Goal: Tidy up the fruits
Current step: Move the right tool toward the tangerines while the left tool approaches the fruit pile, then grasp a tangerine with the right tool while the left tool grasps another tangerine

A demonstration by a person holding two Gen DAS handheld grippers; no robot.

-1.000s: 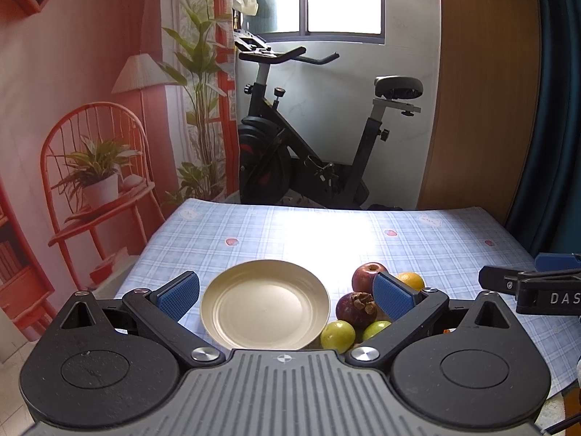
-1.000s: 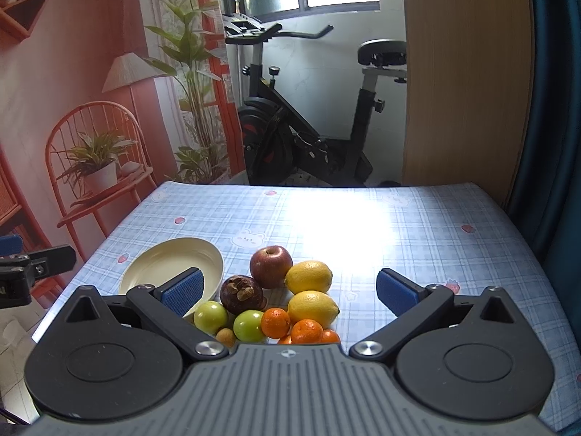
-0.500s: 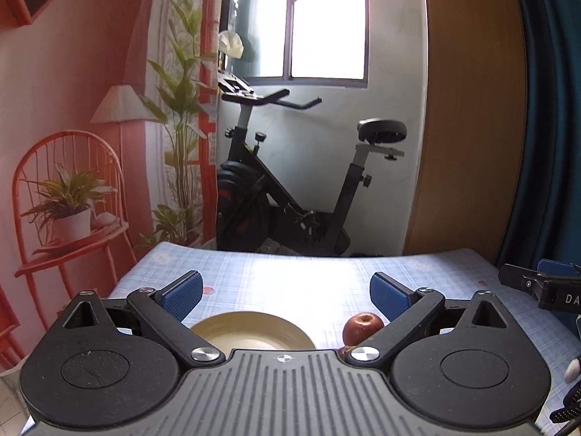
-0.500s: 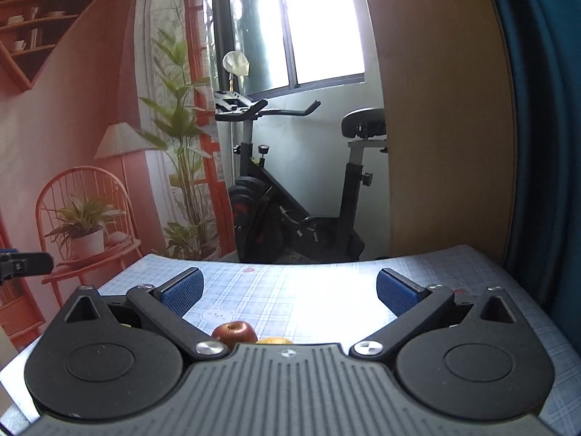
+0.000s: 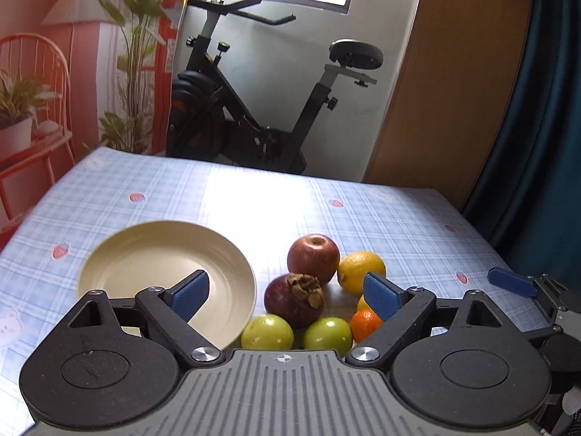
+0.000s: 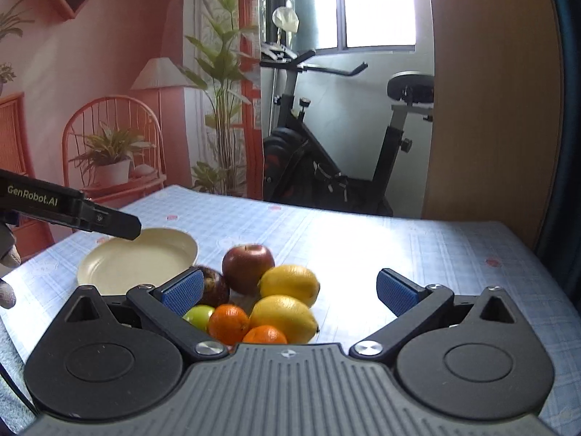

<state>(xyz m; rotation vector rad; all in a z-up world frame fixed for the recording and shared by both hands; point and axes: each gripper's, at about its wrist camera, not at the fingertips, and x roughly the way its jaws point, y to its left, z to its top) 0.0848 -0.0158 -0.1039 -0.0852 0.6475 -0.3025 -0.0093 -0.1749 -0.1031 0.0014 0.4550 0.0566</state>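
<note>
A cream plate (image 5: pixel 159 269) lies empty on the checked tablecloth, left of a fruit pile. The pile holds a red apple (image 5: pixel 313 258), a dark mangosteen (image 5: pixel 294 299), two green fruits (image 5: pixel 267 332), lemons (image 6: pixel 288 283) and small oranges (image 6: pixel 228 323). My left gripper (image 5: pixel 285 296) is open and empty, hovering just above the mangosteen. My right gripper (image 6: pixel 290 292) is open and empty, over the lemons and oranges. The plate (image 6: pixel 138 258) and apple (image 6: pixel 247 267) also show in the right wrist view.
The left gripper's finger (image 6: pixel 94 218) reaches over the plate in the right wrist view. The right gripper's finger (image 5: pixel 514 281) shows at the right edge of the left wrist view. An exercise bike (image 5: pixel 254 109) stands beyond the table's far edge. A wooden panel (image 5: pixel 446 72) stands right.
Both grippers tilted up toward the window half a second ago, then came back down and closer over the fruit pile. Both stayed open and empty.
</note>
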